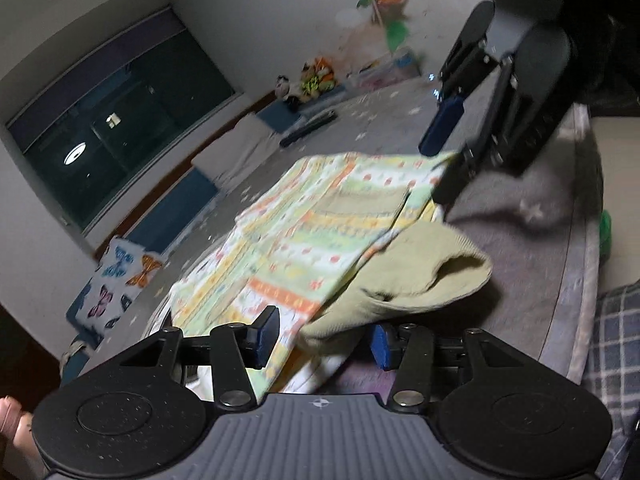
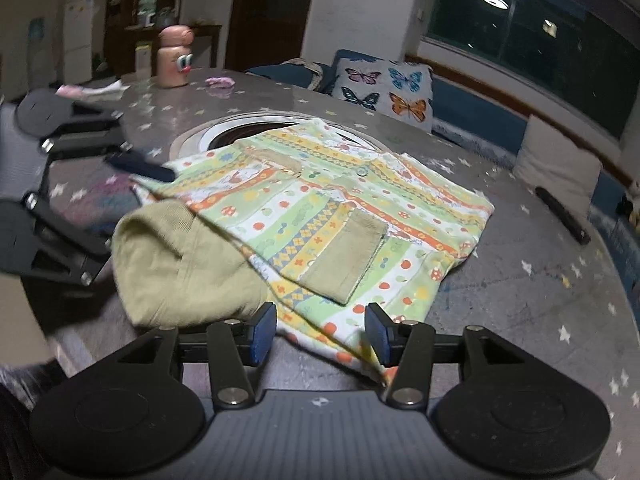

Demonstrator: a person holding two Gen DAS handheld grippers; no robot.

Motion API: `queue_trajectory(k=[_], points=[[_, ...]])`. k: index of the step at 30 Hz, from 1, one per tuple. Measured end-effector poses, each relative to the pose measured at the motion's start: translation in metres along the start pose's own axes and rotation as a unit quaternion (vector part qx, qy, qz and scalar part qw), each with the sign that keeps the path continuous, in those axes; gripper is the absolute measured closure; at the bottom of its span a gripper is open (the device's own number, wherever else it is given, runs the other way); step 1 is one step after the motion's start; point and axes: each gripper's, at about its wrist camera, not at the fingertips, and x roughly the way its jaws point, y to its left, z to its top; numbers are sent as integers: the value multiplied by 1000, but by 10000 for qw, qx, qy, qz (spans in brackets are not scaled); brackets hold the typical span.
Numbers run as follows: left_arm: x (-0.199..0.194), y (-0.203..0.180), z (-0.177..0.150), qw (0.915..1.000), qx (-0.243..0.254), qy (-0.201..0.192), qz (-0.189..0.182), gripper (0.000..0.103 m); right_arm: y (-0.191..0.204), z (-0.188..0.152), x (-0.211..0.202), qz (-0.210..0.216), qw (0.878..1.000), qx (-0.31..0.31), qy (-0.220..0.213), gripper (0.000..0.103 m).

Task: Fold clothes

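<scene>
A child's shirt (image 2: 340, 208) with green, orange and yellow patterned stripes lies partly folded on the grey star-print table (image 2: 520, 280). Its olive sleeve end (image 2: 180, 264) bulges at the near left, and a second olive cuff (image 2: 344, 256) lies flat on the front. My right gripper (image 2: 320, 334) is open at the shirt's near hem, with cloth lying between the pads but not pinched. My left gripper (image 1: 324, 340) is also open, with the patterned cloth (image 1: 304, 240) and the olive sleeve (image 1: 404, 276) running loosely between its jaws. Each gripper shows in the other's view: the right gripper (image 1: 444, 160) and the left gripper (image 2: 120, 208).
A round metal-rimmed opening (image 2: 240, 128) in the table is half covered by the shirt. A pink cartoon bottle (image 2: 174, 58) and small cloths stand at the far edge. A black stick-like object (image 2: 564, 220) lies to the right. A butterfly cushion (image 2: 384, 88) sits on the window bench. A plaid sleeve (image 1: 616, 340) is near.
</scene>
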Motion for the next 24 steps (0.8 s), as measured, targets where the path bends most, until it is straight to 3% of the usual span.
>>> queue_trajectory(k=[2,5,13,15,17,22,24], points=[[2,4,4,9998,-167,-62,-123,73,4,-3,-1,37,9999,-128,-12,46],[7,15,10,9981,-579,-81,-216,85,12,-4,0,94,9994,-318,-74,44],[13,42,24,9905,-1335,-147,-292,87,32,7,18,144,9970,-644,-404,46],[11,43,22,9902,-1363,-121,-282,85,32,12,27,153,9977,-524,-394,52],[6,43,17,9904,-1351,-74,-277,80,27,16,36,224,9990,-226,-312,74],[-10,36,2,9950,-1001,-29,33,52,8,27,35,513,9971,449,-333,86],[-12,34,-5,9959,-883,30,186,48,4,31,32,513,9965,530,-402,87]])
